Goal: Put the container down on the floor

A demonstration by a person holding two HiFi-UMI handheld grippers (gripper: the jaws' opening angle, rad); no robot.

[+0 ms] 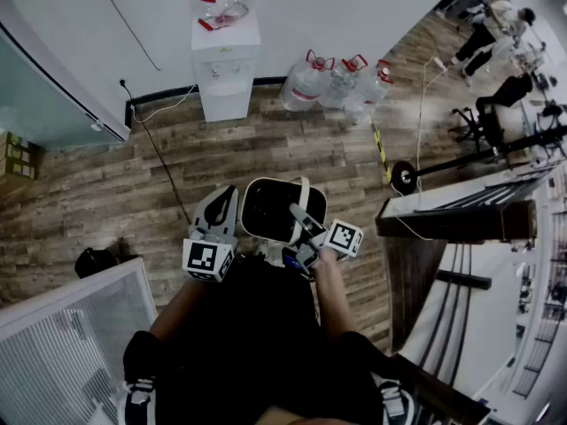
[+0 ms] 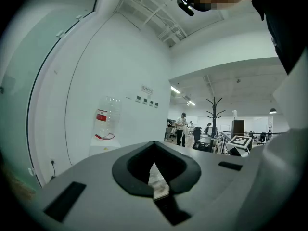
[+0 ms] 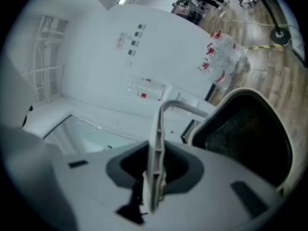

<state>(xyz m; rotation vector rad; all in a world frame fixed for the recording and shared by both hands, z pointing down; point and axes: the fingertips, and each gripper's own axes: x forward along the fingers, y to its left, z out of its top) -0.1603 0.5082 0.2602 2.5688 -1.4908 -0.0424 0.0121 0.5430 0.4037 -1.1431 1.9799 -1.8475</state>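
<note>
**Container held off the floor by its handle, right side**

Head view: I see the container [image 1: 270, 211], white rim and dark inside, directly ahead of the operator's body and above the wooden floor [image 1: 292, 144]. It has not been set down.

Right gripper [image 1: 298, 213]: closed on the container's white handle [image 3: 156, 134]. In the right gripper view the handle strip runs straight up between the two jaws, then bends over toward the container body, which fills the right of that view. The inside looks like dark mesh.

Left gripper [image 1: 221, 204]: jaws closed together with nothing between them. In its own view I see only a thin sliver of light where they meet. From the head view it sits just beside the container's left rim. I cannot tell whether it touches.

Surroundings noted: a white water dispenser [image 1: 226, 69] stands against the wall ahead, with a clear bottle on top. A cluster of large water bottles [image 1: 337, 85] stands on the floor to its right, well apart from the container.
</note>
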